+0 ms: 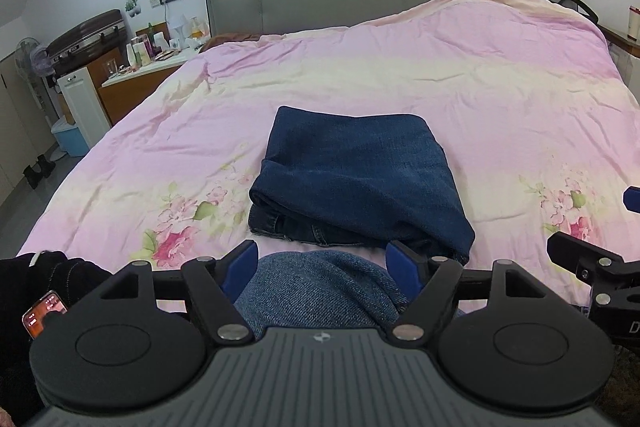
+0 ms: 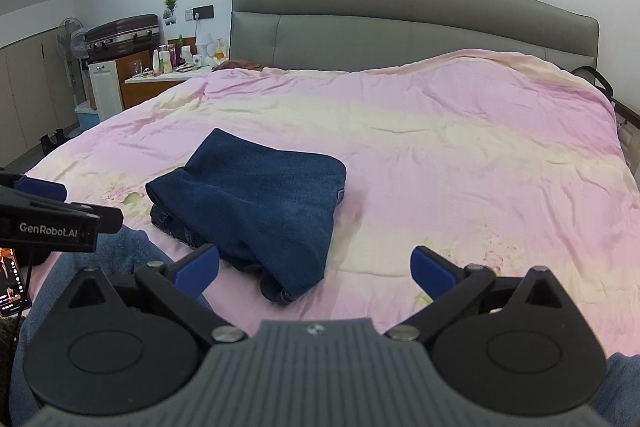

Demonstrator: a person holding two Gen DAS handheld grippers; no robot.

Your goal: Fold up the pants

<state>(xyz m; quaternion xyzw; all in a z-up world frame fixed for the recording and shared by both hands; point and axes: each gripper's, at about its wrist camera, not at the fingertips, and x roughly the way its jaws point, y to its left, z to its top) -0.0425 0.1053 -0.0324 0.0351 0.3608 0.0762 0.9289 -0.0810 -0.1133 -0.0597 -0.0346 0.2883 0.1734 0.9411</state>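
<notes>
The dark blue pants (image 1: 352, 183) lay folded in a small pile on the pink bed cover (image 1: 460, 95), near the front edge of the bed. The left gripper (image 1: 322, 261) had its jaws wide apart and held nothing; a knee in blue jeans (image 1: 316, 287) showed between them. The right gripper (image 2: 314, 267) sat just beside the pile, with its jaws wide apart too, and nothing in them. A phone (image 1: 42, 313) with a lit screen lay at the left, by the knee
</notes>
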